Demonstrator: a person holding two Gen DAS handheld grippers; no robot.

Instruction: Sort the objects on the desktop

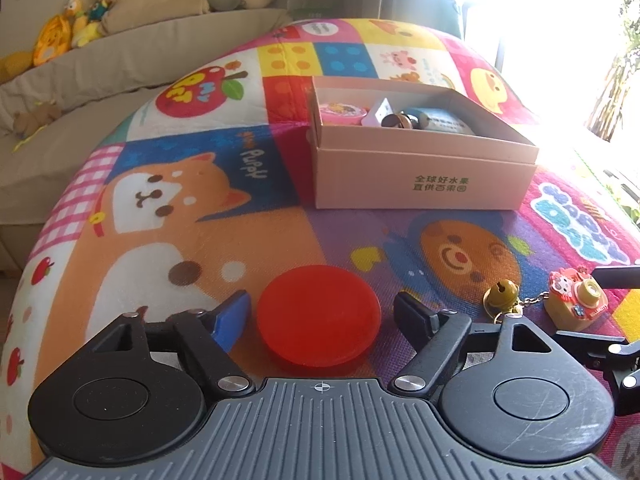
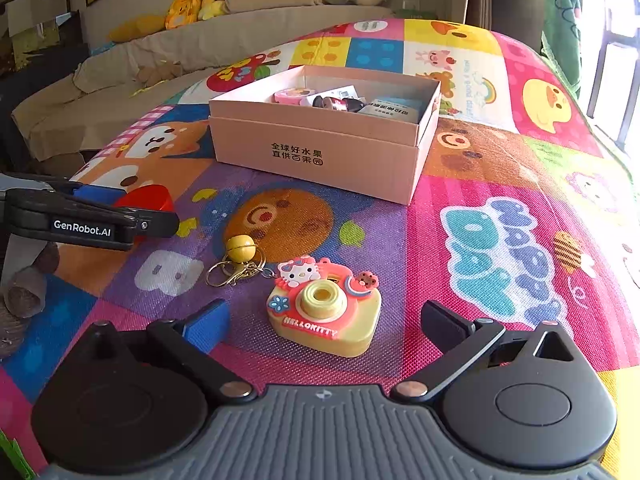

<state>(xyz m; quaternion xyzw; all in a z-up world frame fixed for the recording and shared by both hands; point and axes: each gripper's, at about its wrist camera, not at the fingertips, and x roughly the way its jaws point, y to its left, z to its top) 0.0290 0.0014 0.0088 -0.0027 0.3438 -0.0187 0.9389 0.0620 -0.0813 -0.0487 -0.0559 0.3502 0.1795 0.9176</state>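
While the left gripper (image 1: 322, 312) sits low over the patchwork play mat (image 1: 160, 240), its two fingers stand wide apart, one on either side of a flat red disc (image 1: 319, 316) that lies on the mat between them; neither finger touches the disc, and the blue pad on the left finger (image 1: 232, 318) is just beside its rim. Beyond the disc, toward the middle of the mat, stands an open pink cardboard box (image 1: 420, 176) with green printing on its front wall; inside it lie a pink round tin (image 1: 342, 114), a small dark metallic piece (image 1: 394, 121) and a pale blue packet (image 1: 446, 124), close together. To the right of the disc a yellow bell (image 1: 500, 292) rests on the mat, joined by a short chain to a toy camera keychain (image 1: 576, 300) in yellow and pink.

Seen from the right wrist, the left gripper (image 2: 152, 216) enters from the left edge, with the red disc (image 2: 150, 196) partly hidden behind it; the bell (image 2: 240, 246) and key ring lie near the middle; the toy camera keychain (image 2: 324, 312) sits flat, lens up, between the fingers of the right gripper (image 2: 324, 320), which are also spread wide and touch nothing; the box (image 2: 320, 152) stands well apart, farther back on the play mat (image 2: 500, 240).
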